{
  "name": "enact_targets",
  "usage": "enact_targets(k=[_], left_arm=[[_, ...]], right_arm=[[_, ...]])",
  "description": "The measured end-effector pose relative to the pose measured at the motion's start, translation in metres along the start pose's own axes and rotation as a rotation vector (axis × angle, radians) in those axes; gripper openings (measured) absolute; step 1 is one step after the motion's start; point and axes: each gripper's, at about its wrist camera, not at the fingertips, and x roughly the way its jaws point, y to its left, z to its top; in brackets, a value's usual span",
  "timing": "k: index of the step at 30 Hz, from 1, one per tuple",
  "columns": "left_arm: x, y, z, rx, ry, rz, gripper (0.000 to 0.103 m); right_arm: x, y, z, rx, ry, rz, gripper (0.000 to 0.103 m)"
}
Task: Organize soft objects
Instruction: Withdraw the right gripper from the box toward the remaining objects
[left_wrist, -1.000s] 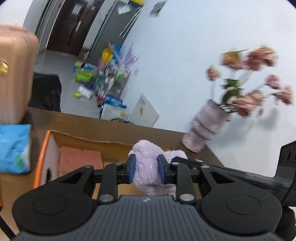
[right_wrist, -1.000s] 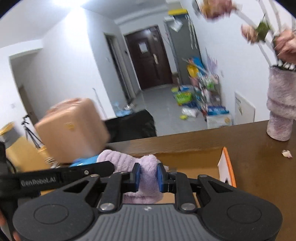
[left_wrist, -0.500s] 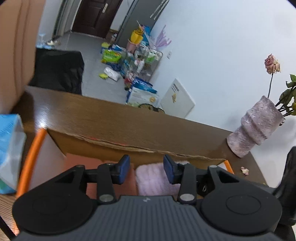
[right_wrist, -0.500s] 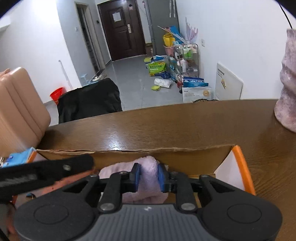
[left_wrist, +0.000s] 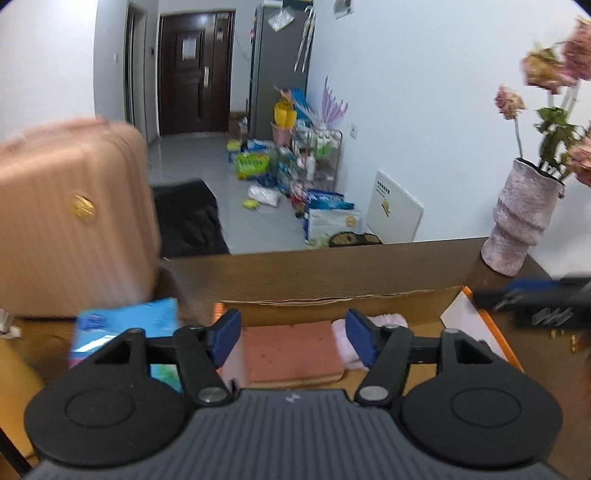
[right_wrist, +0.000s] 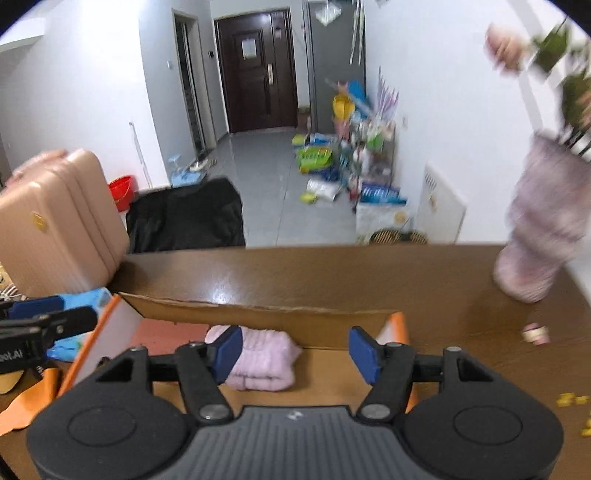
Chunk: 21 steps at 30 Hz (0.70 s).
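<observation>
pink towel (right_wrist: 258, 360) | seen folded, fluffy, lying in cardboard box (right_wrist: 258, 314), lower centre | left tongs (left_wrist: 293, 338) just opened wide, nothing held | right tongs (right_wrist: 295, 349) just opened wide, nothing gripped

**Handheld Gripper Units: Visible Construction**

Left gripper (left_wrist: 293, 339): matte black plastic body. A ribbed dark grey housing fills the bottom centre of the frame and carries a small pale logo at its top edge. Two round black discs with recessed circular centres flank the housing. Angled black linkage arms with triangular cut-outs extend from them, each pinned by a silver screw. The fingers end in flat blue pads (left_wrist: 226, 335).

Right gripper (right_wrist: 295, 350): identical build, with the same ribbed housing, discs, silver screws and blue pads (right_wrist: 364, 352).

In the right wrist view, the left unit's black side at the left edge bears partial white lettering.
</observation>
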Motion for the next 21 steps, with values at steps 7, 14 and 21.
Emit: enact_targets(k=[7, 14, 21], left_arm=[[-0.088, -0.007, -0.014, 0.013, -0.076, 0.026, 0.07], [-0.166, -0.013, -0.056, 0.005, -0.175, 0.068, 0.076], [-0.238, -0.019, -0.164, -0.008, -0.34, 0.138, 0.086]], right_arm=[[-0.105, 0.0, -0.018, -0.091, -0.095, -0.026, 0.079], [-0.176, 0.006, -0.064, -0.092, -0.178, 0.005, 0.079], [-0.237, 0.014, -0.165, -0.112, -0.282, 0.057, 0.079]])
